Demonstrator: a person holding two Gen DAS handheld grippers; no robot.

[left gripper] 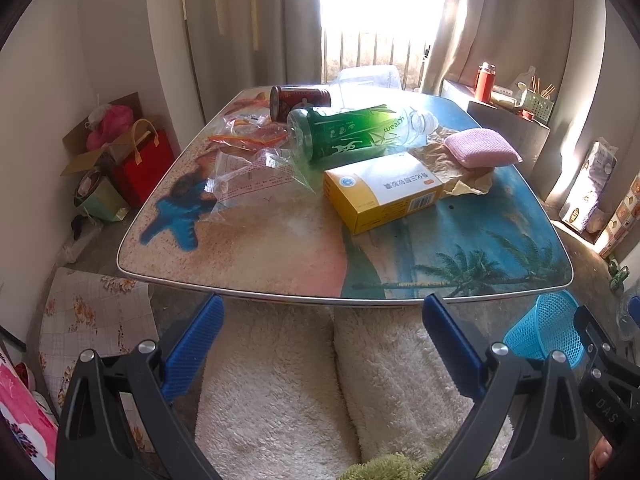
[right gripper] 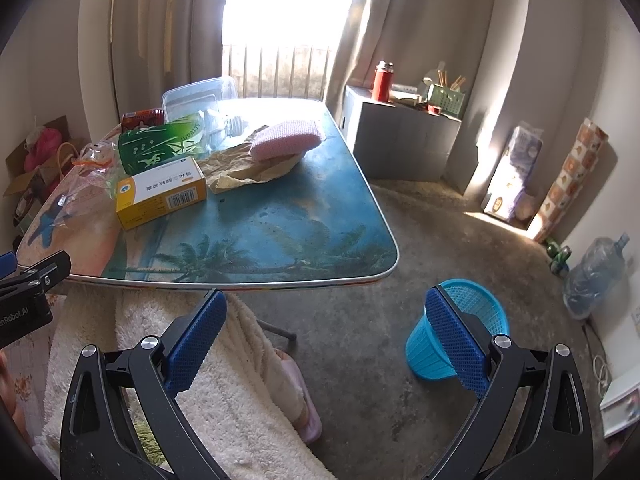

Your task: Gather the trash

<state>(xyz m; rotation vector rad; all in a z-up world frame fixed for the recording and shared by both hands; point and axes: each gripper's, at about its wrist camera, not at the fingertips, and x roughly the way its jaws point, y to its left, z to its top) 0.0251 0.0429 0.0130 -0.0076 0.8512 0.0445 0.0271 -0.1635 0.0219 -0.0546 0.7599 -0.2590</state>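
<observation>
Both grippers, left (left gripper: 322,314) and right (right gripper: 326,310), hang spread and empty before the table (left gripper: 280,256); box (left gripper: 382,190) at twelve o'clock, bin (right gripper: 476,300) at three awaiting trash.

On the table (left gripper: 280,248), the box (left gripper: 384,190) lies before the bottle (left gripper: 352,132), the sponge (left gripper: 482,148) to their right.

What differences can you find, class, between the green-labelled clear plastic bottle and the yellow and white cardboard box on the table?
The green-labelled clear plastic bottle is round and see-through; the yellow and white cardboard box is flat-sided and opaque. The bottle lies farther back on the table, beside a dark red can; the box sits nearer the front edge. The bottle looks larger than the box. Both lie on their sides, and neither gripper touches them.
</observation>
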